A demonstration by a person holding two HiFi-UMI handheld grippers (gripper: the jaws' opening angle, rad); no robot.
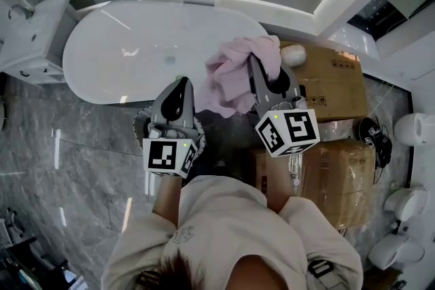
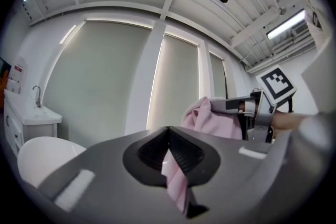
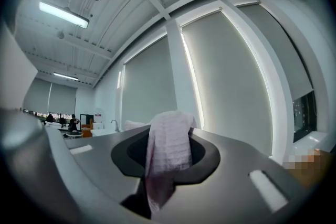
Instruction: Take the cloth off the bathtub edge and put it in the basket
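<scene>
The pink cloth (image 1: 234, 75) hangs in the air over the near right end of the white bathtub (image 1: 136, 44), held up between both grippers. My left gripper (image 1: 182, 82) is shut on a thin fold of the cloth (image 2: 176, 178), which runs down between its jaws. My right gripper (image 1: 253, 60) is shut on a bunched part of the cloth (image 3: 168, 155) that drapes over its jaws. In the left gripper view the right gripper (image 2: 255, 113) shows with the cloth's bulk beside it. The dark basket's patterned rim (image 1: 141, 124) peeks out below the left gripper, on the floor by the tub.
Two cardboard boxes (image 1: 336, 85) (image 1: 343, 176) stand to the right of the tub. A white vanity with a tap (image 1: 34, 37) is at the far left. White toilets (image 1: 414, 129) line the right edge. Grey marble floor (image 1: 75, 159) lies to the left.
</scene>
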